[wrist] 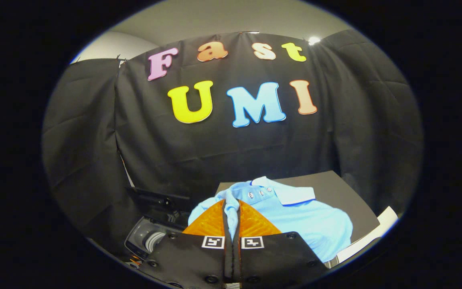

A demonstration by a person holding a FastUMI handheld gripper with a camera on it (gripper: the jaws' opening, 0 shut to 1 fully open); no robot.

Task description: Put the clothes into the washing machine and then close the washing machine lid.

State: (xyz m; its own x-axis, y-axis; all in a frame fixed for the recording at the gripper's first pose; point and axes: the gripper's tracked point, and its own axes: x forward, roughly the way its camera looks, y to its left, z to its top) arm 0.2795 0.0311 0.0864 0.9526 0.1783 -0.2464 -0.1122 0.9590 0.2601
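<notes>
A light blue polo shirt [295,216] with a white collar and small buttons lies bunched on a black surface [347,192], just ahead of my fingers and to their right. My gripper [231,210] has its two orange fingers pressed close together, and a fold of the blue shirt shows in the narrow slot between them. Down to the left of the fingers stands the washing machine [150,235], its lid [155,198] raised at the back and its grey drum opening in sight.
A black cloth wall [235,152] hangs close behind the shirt and the machine. A white edge [379,228] runs along the near right side of the black surface. A ceiling lamp [313,40] shines above the cloth.
</notes>
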